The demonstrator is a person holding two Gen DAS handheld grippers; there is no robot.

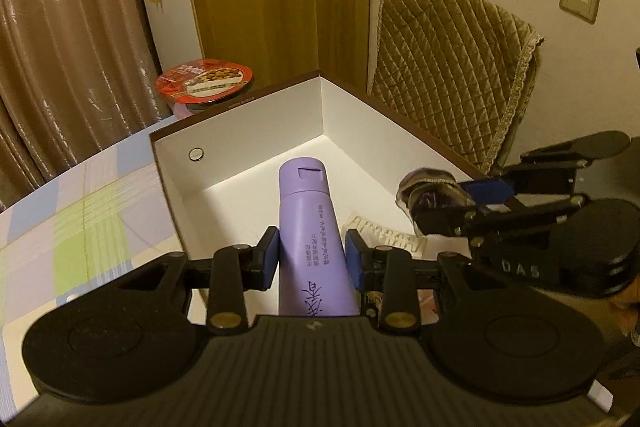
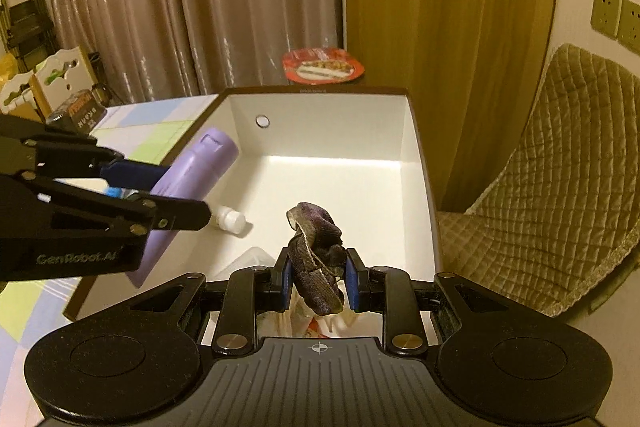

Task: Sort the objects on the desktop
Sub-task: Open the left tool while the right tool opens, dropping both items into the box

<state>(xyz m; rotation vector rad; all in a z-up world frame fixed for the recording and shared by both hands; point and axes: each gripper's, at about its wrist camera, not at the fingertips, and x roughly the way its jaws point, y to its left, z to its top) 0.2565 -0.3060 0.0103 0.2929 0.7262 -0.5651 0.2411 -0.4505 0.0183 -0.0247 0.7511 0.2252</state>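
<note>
The purple tube [image 1: 311, 227] is clamped by the left gripper [image 1: 312, 254] over the white box [image 1: 248, 131], its long axis pointing cap-first toward the far corner. A dark cloth [image 2: 318, 267] is pinched by the right gripper [image 2: 319, 279] above the box's near edge.

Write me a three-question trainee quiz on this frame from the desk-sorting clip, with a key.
1. True or false: the left tool is empty.
2. What does the right tool hold? A) a red-lidded bowl B) a dark cloth item C) a white cap
3. Fill in: both held things hang above the open white ____.

Key:
1. False: its pads are closed on the purple bottle.
2. B: the dark cloth item is pinched between its pads; the red-lidded bowl sits behind the box.
3. box. A small white bottle already lies inside it.
</note>
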